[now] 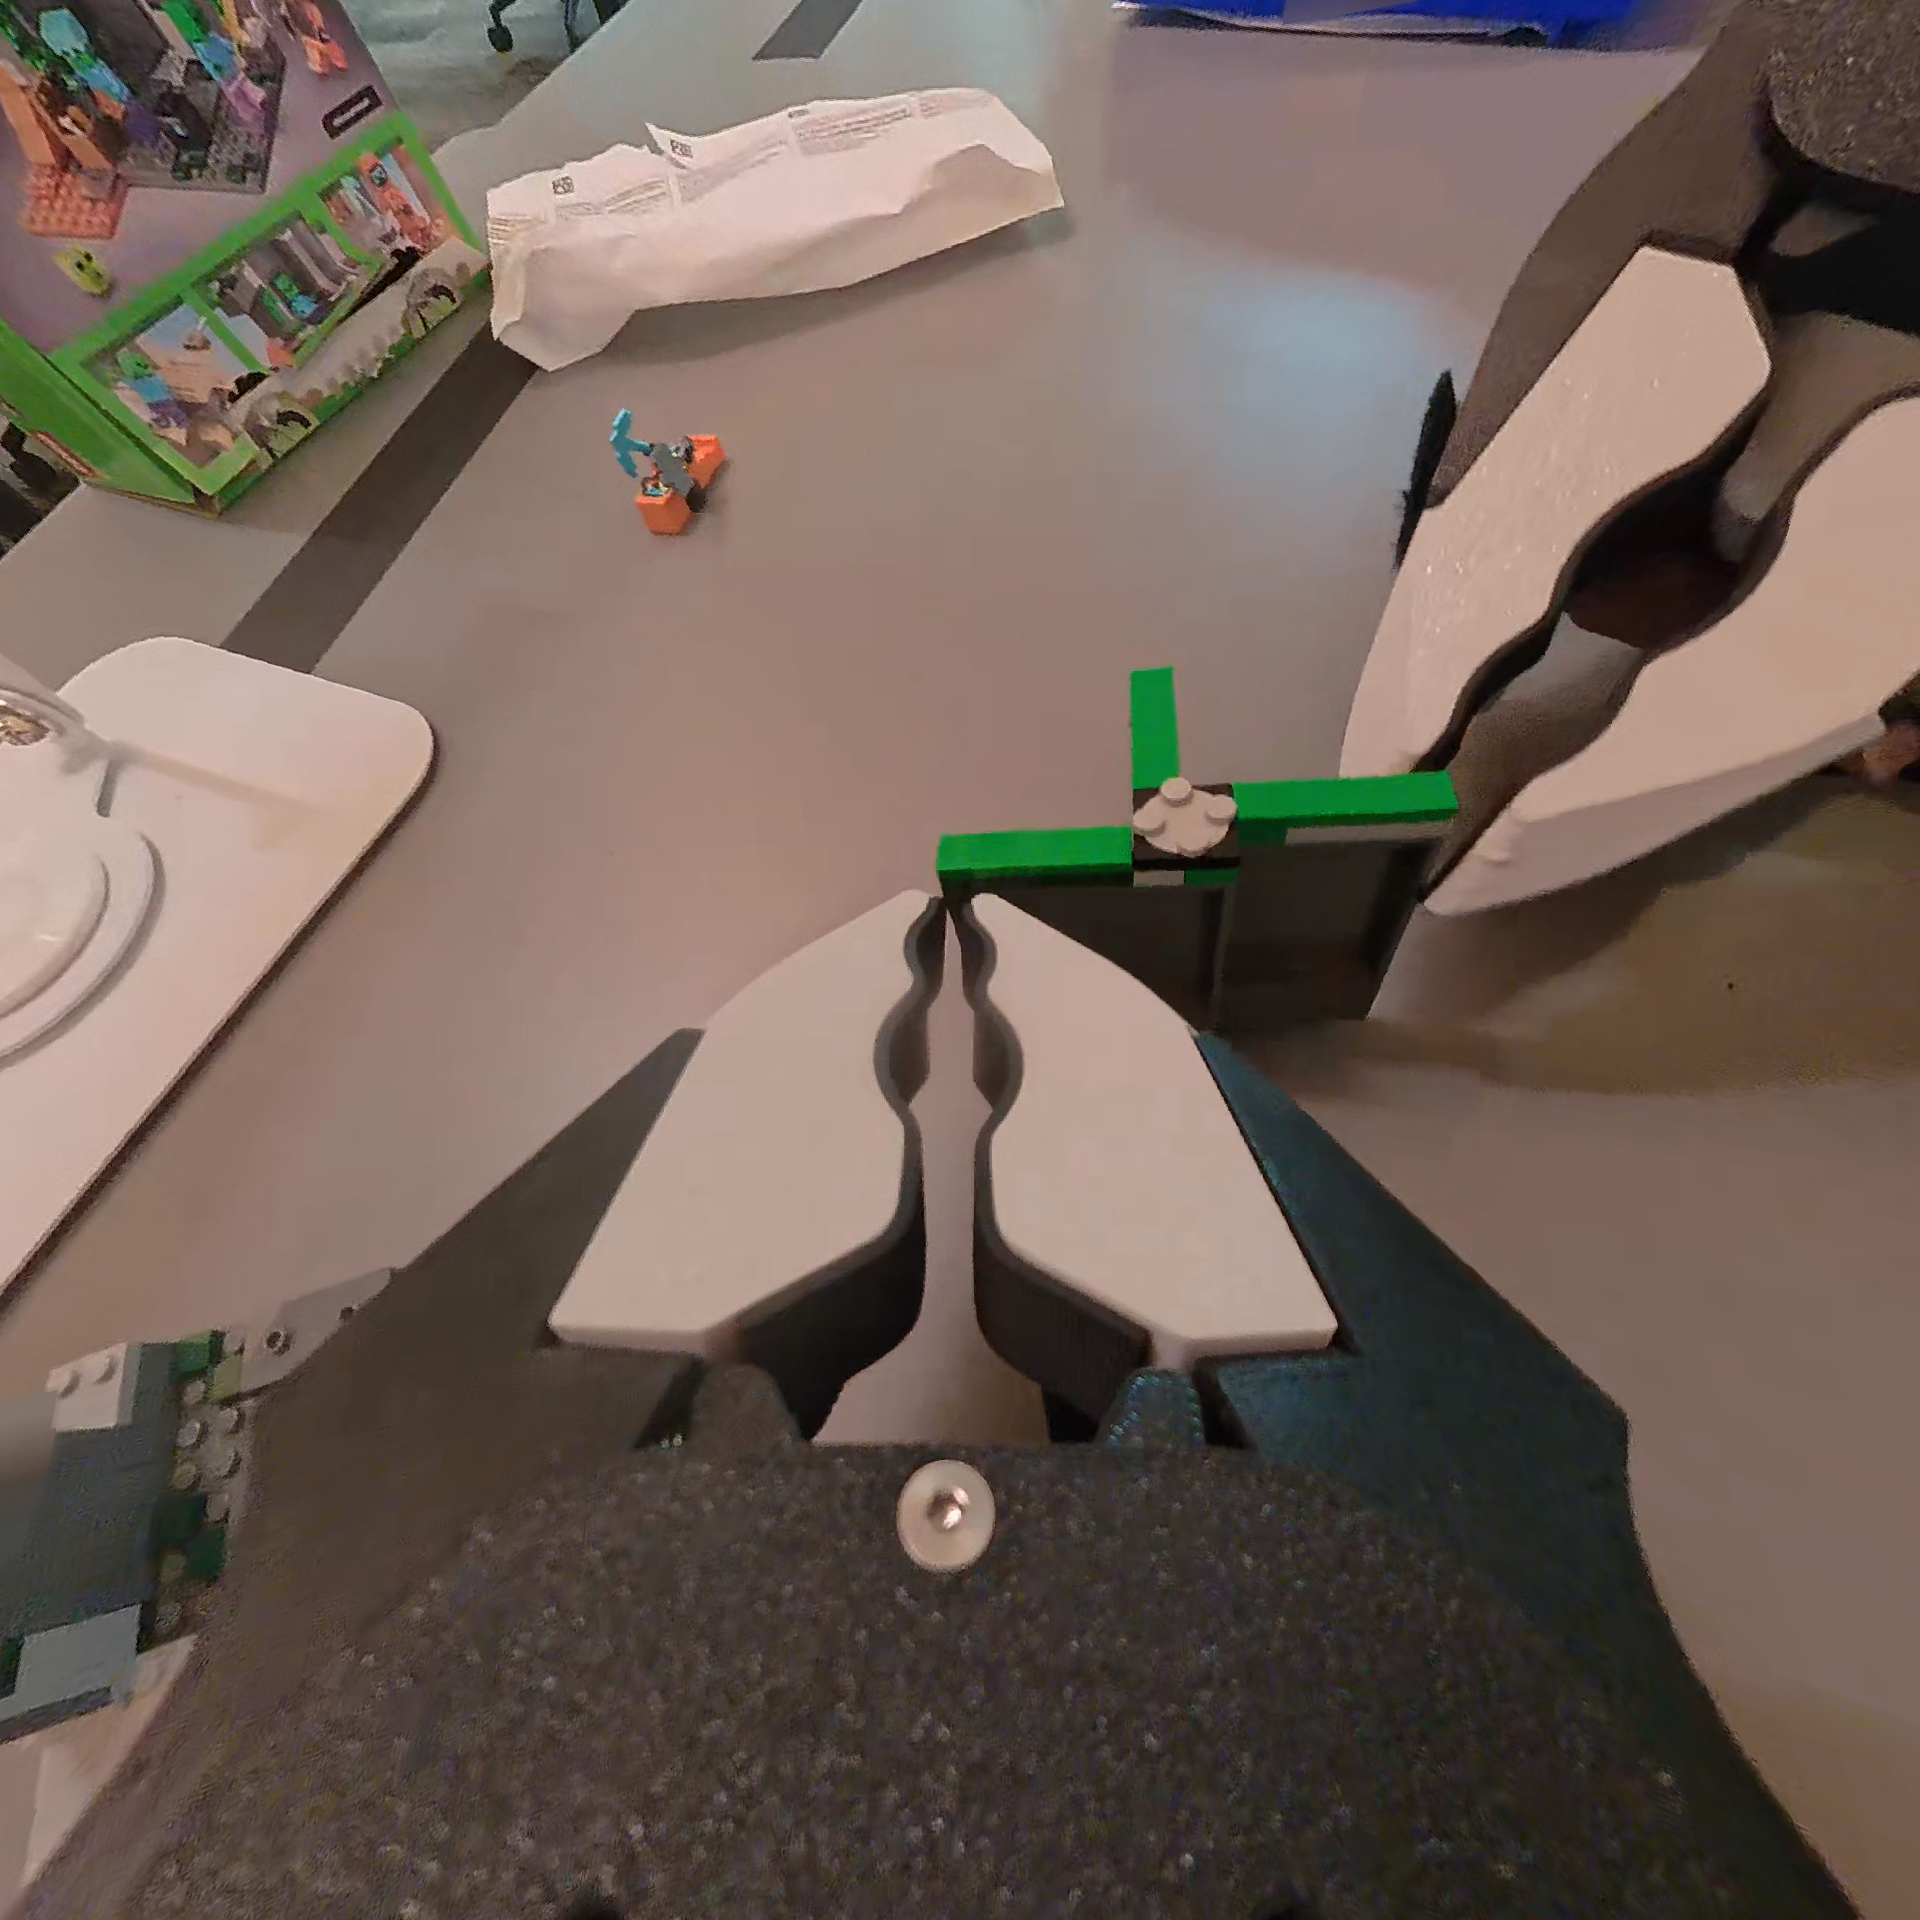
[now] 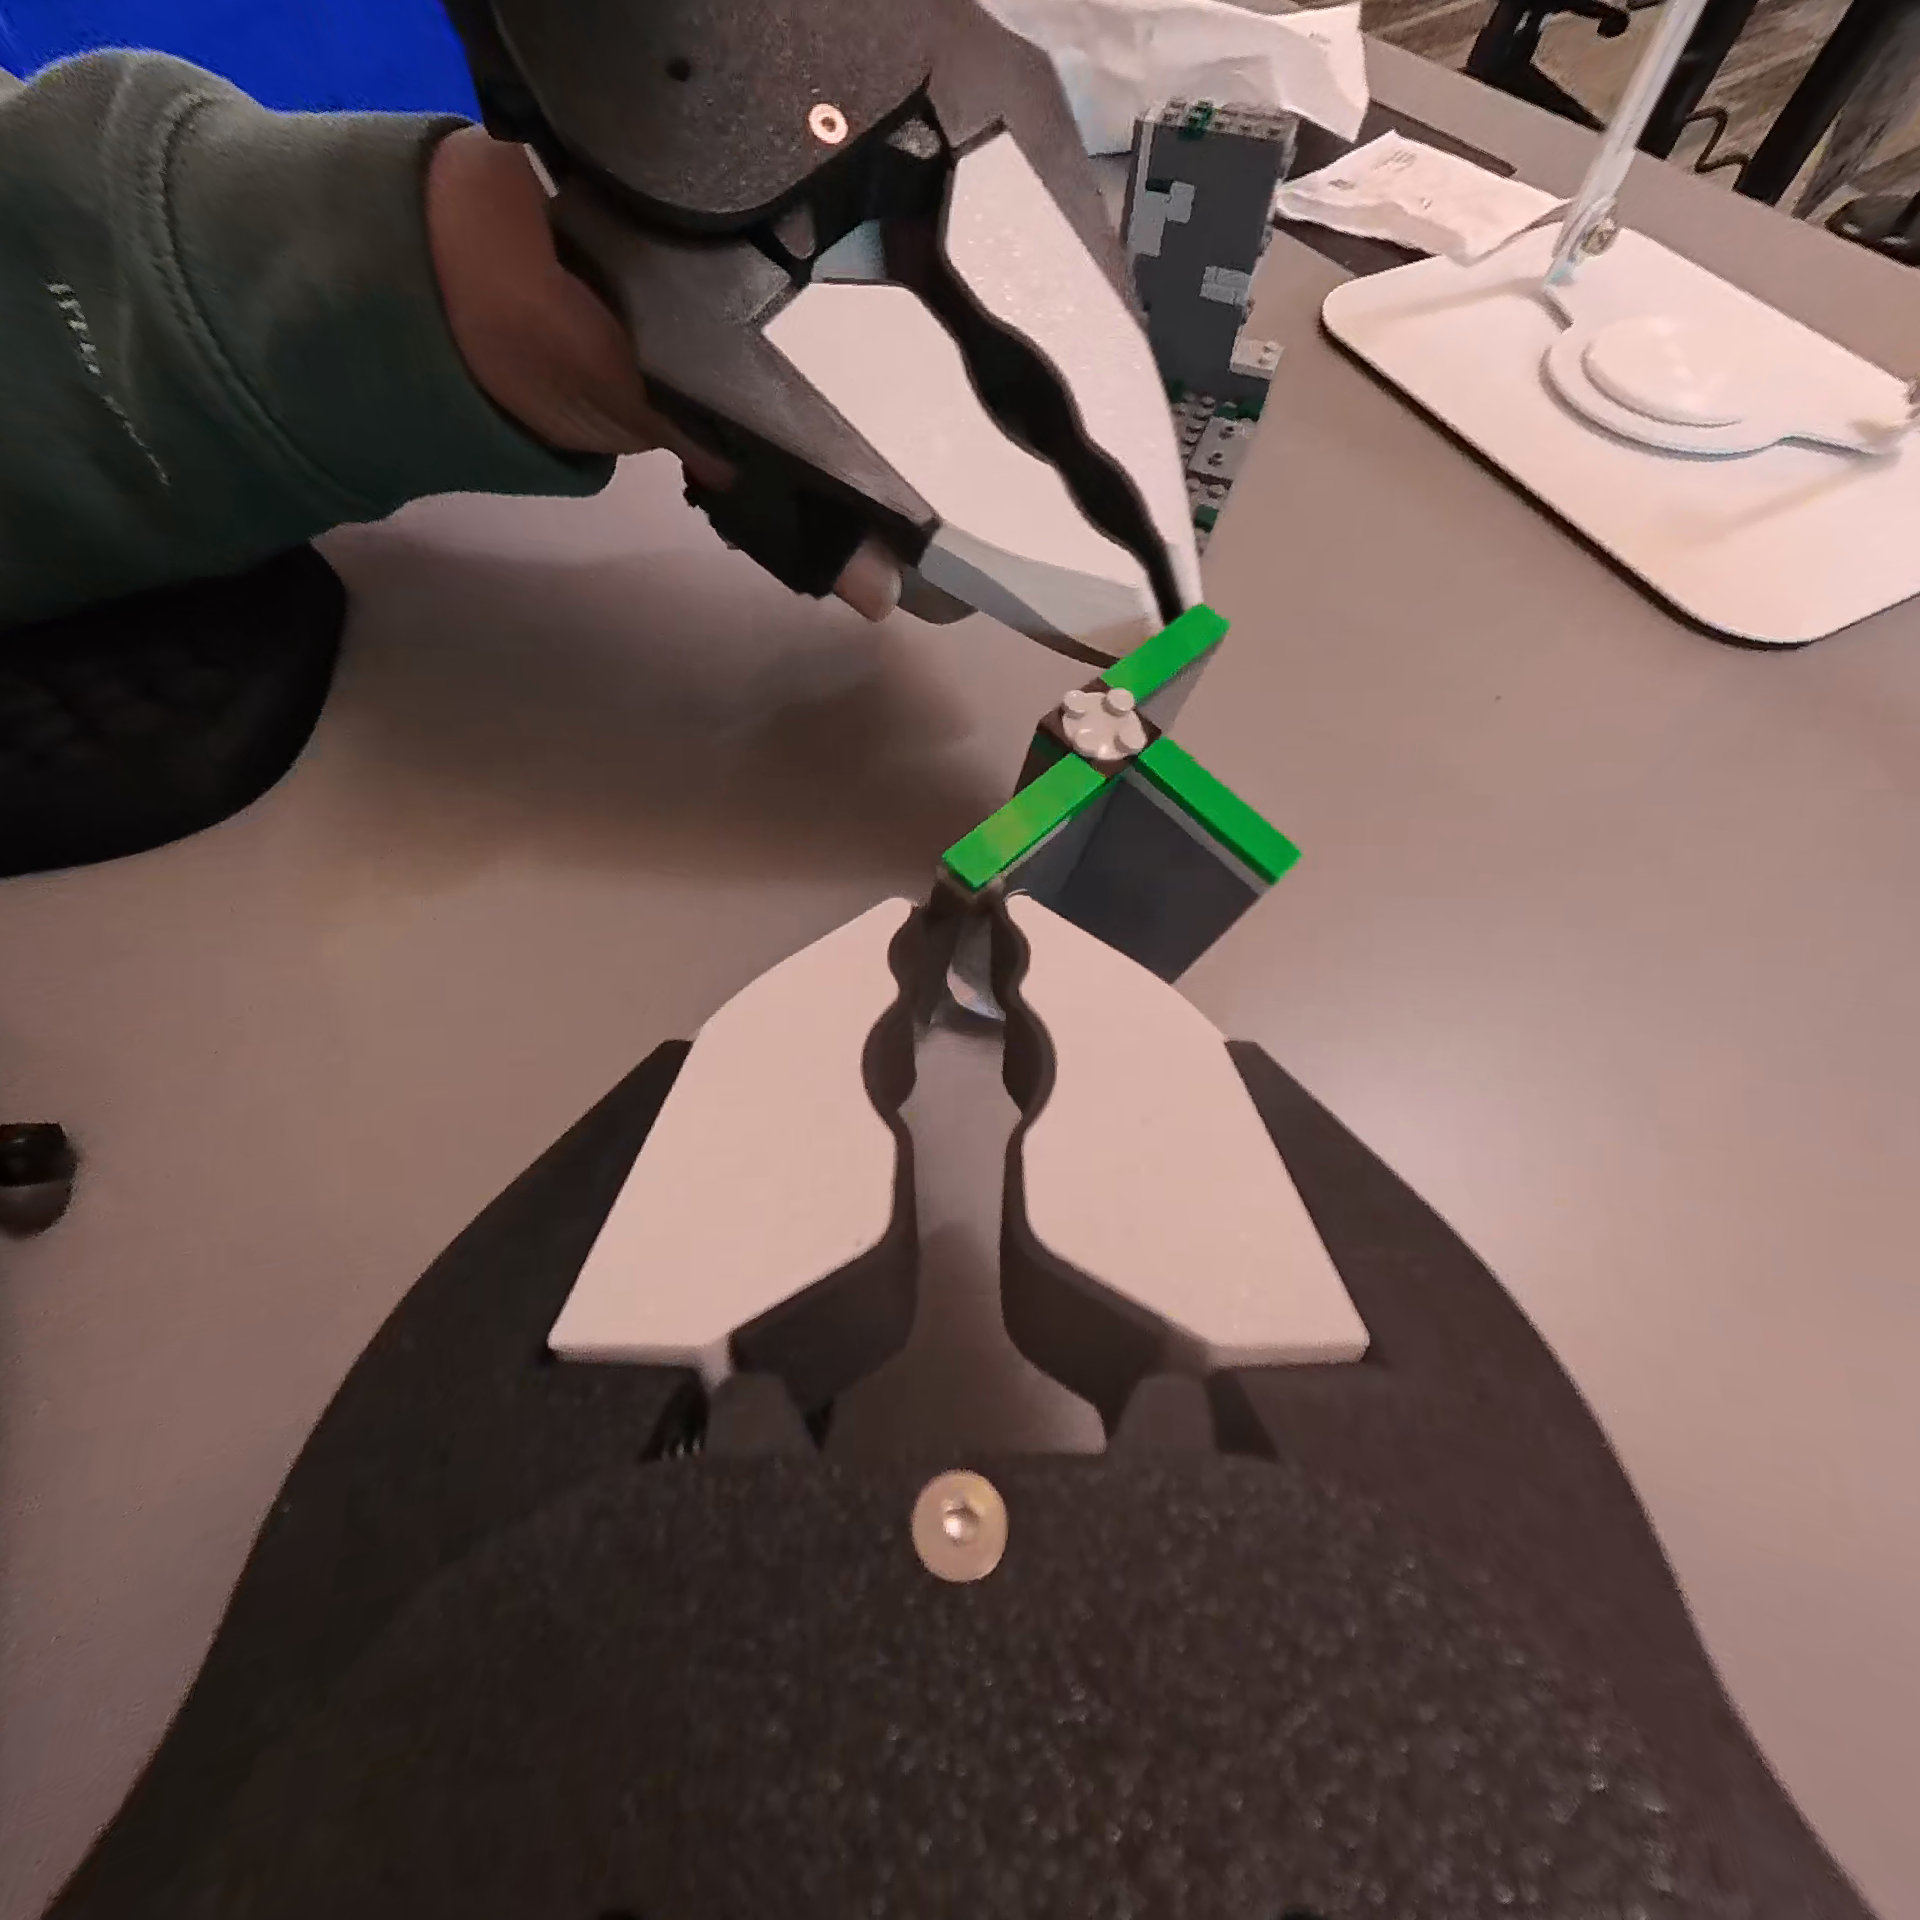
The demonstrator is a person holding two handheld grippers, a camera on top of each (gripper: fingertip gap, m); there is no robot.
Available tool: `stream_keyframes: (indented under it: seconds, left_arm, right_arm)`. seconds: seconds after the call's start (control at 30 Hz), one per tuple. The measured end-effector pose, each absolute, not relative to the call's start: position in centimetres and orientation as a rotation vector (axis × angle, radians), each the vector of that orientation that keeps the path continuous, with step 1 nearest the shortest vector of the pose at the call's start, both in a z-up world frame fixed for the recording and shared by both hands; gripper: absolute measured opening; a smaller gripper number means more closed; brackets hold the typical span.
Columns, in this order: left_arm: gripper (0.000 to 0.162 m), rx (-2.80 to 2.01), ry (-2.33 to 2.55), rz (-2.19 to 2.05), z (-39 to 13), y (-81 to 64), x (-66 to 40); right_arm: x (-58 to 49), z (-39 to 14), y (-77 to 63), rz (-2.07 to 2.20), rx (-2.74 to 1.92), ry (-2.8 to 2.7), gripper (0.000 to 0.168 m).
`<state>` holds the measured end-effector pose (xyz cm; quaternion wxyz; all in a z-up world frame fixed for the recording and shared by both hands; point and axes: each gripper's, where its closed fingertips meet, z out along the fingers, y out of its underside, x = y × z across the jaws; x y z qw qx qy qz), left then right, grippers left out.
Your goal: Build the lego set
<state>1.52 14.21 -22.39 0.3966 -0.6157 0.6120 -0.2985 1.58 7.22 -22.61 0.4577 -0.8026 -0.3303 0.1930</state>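
Observation:
A small Lego assembly (image 1: 1299, 935) of dark grey wall panels stands on the grey table. It has three bright green tile arms on top and a light grey round plate (image 1: 1179, 816) at their centre. It also shows in the right wrist view (image 2: 1164, 883). My left gripper (image 1: 951, 909) is shut at the end of one green arm, pinching the panel edge under it. In the right wrist view it (image 2: 1182, 613) comes in from above. My right gripper (image 2: 961, 909) is shut on the opposite end, and in the left wrist view it (image 1: 1449, 862) sits at the right.
A green Lego box (image 1: 208, 260), a crumpled white paper bag (image 1: 769, 208) and a small orange figure with a blue pickaxe (image 1: 675, 473) lie farther off. A white stand base (image 2: 1662, 416) and a tall grey Lego build (image 2: 1205, 229) are near. A person's sleeve (image 2: 208, 312) crosses the left. Tip to tip, the grippers are about 7 centimetres apart. To reach the tall grey Lego build (image 2: 1205, 229) in a straight line is about 20 centimetres for my left fingers, about 25 centimetres for my right.

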Motion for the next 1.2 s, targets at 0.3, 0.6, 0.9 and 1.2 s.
stream_keyframes:
  seconds: [0.3, 0.6, 0.9, 1.2]
  left_arm:
    - [0.012, -1.599, 1.525, -0.757, -22.4, 13.7, 0.0]
    - [0.031, -1.687, 1.306, -0.845, -21.0, 8.4, -0.4]
    - [0.024, -1.804, 1.312, -0.64, -24.5, 7.7, 1.2]
    - [0.0, -1.764, 1.309, -0.603, -23.0, 11.2, -0.9]
  right_arm:
    - [1.4, -22.5, 7.1, 0.472, -1.968, -0.887, 0.015]
    - [5.3, -21.8, 9.6, 0.514, -1.841, -1.051, 0.041]
    - [3.6, -24.0, 10.7, 0.626, -1.721, -1.198, 0.022]
    - [3.3, -22.9, 9.8, 0.441, -1.785, -1.084, 0.008]
